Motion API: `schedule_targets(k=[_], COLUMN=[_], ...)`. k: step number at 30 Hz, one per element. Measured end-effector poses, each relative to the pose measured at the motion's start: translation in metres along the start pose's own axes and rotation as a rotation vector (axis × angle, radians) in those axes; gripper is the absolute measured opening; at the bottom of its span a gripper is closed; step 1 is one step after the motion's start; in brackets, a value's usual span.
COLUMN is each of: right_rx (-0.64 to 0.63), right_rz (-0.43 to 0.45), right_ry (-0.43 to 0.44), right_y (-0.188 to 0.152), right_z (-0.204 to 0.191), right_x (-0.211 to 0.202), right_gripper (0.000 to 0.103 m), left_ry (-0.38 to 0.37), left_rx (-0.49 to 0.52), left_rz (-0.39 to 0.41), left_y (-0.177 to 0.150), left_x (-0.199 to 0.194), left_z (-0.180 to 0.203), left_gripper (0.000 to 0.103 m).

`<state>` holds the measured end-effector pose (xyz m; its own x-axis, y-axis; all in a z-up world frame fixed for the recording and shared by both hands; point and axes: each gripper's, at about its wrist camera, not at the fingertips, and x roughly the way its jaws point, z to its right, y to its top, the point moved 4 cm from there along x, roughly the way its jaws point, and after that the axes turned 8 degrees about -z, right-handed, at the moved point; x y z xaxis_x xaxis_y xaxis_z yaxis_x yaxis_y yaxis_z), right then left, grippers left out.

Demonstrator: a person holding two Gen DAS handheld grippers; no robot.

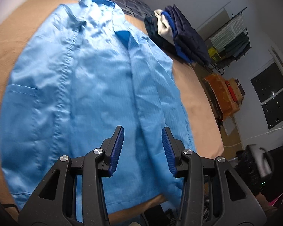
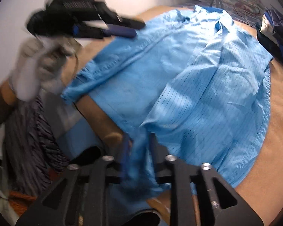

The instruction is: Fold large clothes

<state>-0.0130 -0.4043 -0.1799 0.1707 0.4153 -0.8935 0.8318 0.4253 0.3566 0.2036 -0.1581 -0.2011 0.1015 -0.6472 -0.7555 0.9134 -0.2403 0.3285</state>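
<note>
A large light-blue striped shirt [image 1: 96, 86] lies spread front-up on a tan bedsheet [image 1: 194, 98], collar at the far end. Its right side is folded over the middle. My left gripper [image 1: 143, 130] hovers open over the shirt's near hem with nothing between its blue pads. In the right wrist view the shirt [image 2: 198, 75] fills the middle. My right gripper [image 2: 139, 141] is at the shirt's near corner, jaws apart, with a blurred bunch of blue cloth loose between them. The left gripper [image 2: 137, 29] shows at the upper left, held by a gloved hand [image 2: 34, 69].
A pile of dark blue and white clothes [image 1: 179, 37] sits at the bed's far right corner. Beyond the bed stand a clothes rack [image 1: 234, 37], orange boxes [image 1: 218, 92] and a dark window [image 1: 273, 94]. The person's grey striped garment [image 2: 32, 131] is at the near left.
</note>
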Motion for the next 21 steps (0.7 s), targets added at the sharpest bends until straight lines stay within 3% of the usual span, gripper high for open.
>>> schedule_targets(k=[4,6,7,10,13,16,17,19,20,21], right_rx=[0.047,0.111,0.168,0.377,0.547,0.625,0.647,0.668,0.668,0.667], right_rz=[0.124,0.177,0.193,0.201,0.206,0.199,0.198,0.197,0.189,0.182], right_ry=[0.121,0.113,0.084,0.03,0.076,0.114,0.138,0.183,0.195,0.202], right_y=[0.002,0.003,0.003,-0.001,-0.006,-0.006,-0.004,0.001,0.002,0.005], right_z=[0.007,0.023,0.039,0.092,0.135,0.158,0.163,0.169,0.171,0.171], right_x=[-0.037,-0.049,-0.051,-0.045,-0.031,-0.019,-0.014,-0.005,-0.002,0.002], right_gripper=[0.042,0.051,0.051,0.051,0.052,0.051,0.049,0.026,0.008,0.006], left_ry=[0.006,0.009,0.014,0.049,0.049,0.088,0.13,0.22,0.247,0.269], left_rx=[0.032,0.04,0.045,0.07,0.075,0.1,0.117,0.148,0.154,0.148], left_rz=[-0.014,-0.036,-0.046,-0.079,-0.101,-0.101,-0.092,-0.068,-0.061,-0.06], left_y=[-0.001,-0.004,-0.005,-0.011,-0.013,-0.009,-0.006,0.001,0.005,0.009], left_x=[0.013,0.024,0.028,0.045,0.057,0.067,0.07,0.078,0.082,0.087], left_z=[0.017,0.026,0.029,0.041,0.05,0.063,0.067,0.074,0.075,0.075], left_gripper=[0.057,0.057,0.057,0.057,0.057,0.057,0.057,0.057,0.057,0.057])
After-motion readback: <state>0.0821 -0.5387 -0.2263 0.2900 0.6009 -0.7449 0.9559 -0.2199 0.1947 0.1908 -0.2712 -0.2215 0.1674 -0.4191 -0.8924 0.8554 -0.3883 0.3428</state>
